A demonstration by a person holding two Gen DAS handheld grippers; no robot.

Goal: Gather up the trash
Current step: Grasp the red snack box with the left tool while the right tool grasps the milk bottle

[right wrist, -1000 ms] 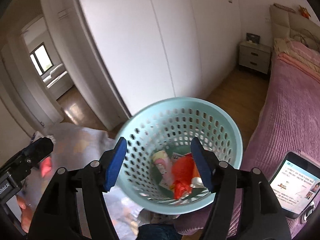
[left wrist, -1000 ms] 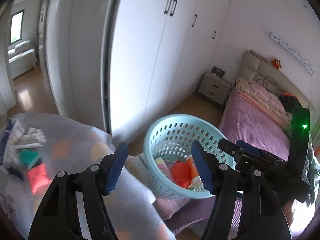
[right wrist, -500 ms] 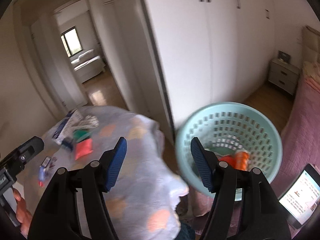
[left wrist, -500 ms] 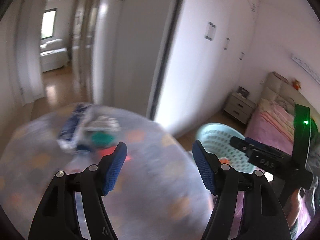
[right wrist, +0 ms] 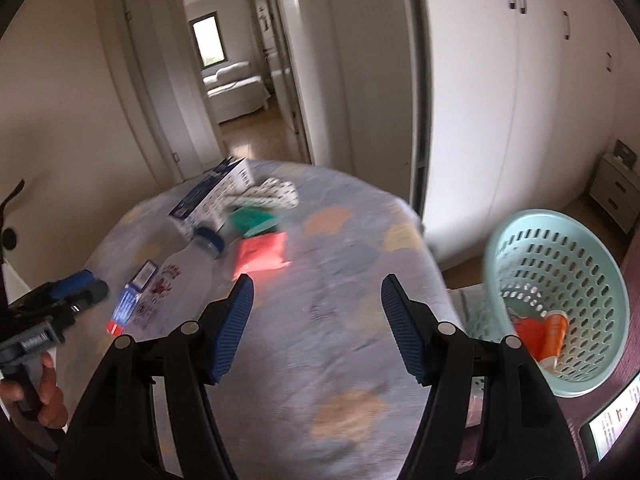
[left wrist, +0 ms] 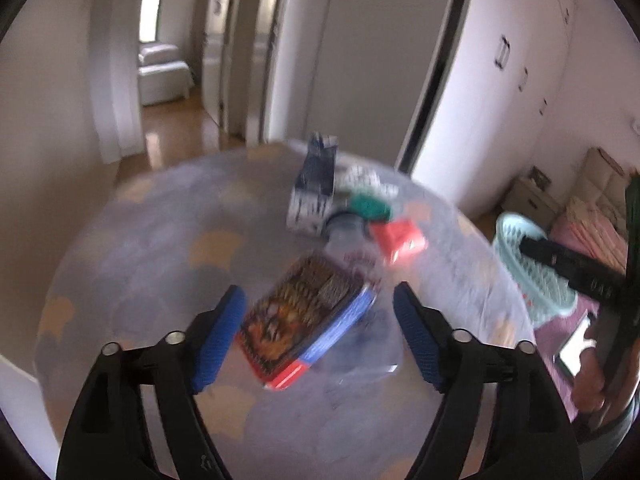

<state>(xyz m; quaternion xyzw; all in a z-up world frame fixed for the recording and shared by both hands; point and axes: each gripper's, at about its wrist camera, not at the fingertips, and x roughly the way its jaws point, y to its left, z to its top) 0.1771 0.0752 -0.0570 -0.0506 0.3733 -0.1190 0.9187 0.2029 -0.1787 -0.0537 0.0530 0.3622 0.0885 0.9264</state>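
Trash lies on a round table with a grey patterned cloth [left wrist: 168,240]: a flat orange-and-black box [left wrist: 308,320], a clear bottle [right wrist: 176,284], a red packet [left wrist: 400,238], a green packet [left wrist: 370,206], a blue-and-white carton [left wrist: 314,192] and a dotted white packet [right wrist: 268,196]. My left gripper [left wrist: 318,300] hovers over the flat box. Its jaws are opening and the pads do not touch the box. My right gripper [right wrist: 316,284] stands open over bare cloth, with the red packet [right wrist: 262,256] just beyond it. A teal basket [right wrist: 560,292] at the right holds red and orange trash.
White wardrobe doors [right wrist: 500,100] stand behind the table, and an open doorway [right wrist: 236,80] leads to another room. A bed [left wrist: 592,232] and a nightstand [right wrist: 616,196] are at the right. A lit phone [right wrist: 612,432] lies near the basket.
Both views have swung left from the basket to the table, so the trash on the cloth now fills them. The left jaws stand wider than before.
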